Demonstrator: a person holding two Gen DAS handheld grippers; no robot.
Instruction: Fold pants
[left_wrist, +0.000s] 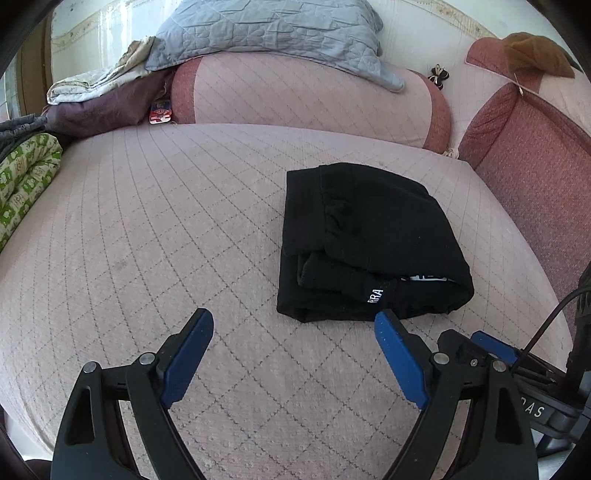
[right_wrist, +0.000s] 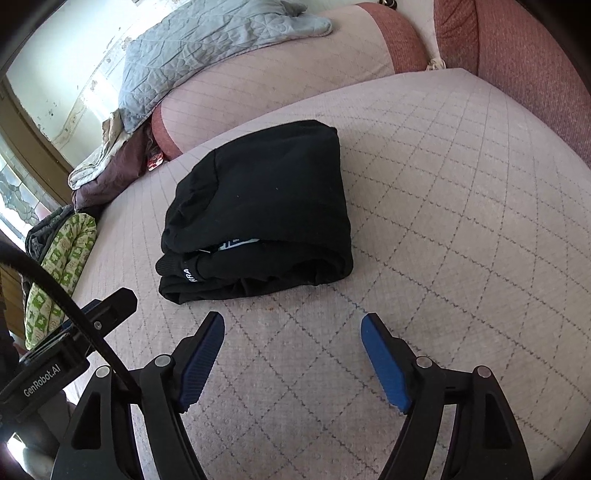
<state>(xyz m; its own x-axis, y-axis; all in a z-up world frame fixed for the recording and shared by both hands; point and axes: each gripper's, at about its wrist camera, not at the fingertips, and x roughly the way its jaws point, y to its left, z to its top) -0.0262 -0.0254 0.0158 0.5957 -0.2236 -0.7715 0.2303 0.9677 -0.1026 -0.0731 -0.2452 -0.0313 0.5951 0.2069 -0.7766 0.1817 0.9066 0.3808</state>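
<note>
The left tongs (left_wrist: 293, 321) are spread wide and hold nothing, hovering over the quilted sofa seat (left_wrist: 147, 229). Just beyond their right tip, the black pants (left_wrist: 369, 236) lie as a compact folded bundle. The right tongs (right_wrist: 293, 323) are likewise wide and empty. The fold is judged nearly finished; only the loose near edge needs to be pressed flat gently, without dragging the layers.

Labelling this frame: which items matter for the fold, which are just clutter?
Job:
black pants, folded on the sofa seat
left gripper, open
right gripper, open

Clutter:
grey quilted blanket
green patterned cushion
brown cloth
</note>
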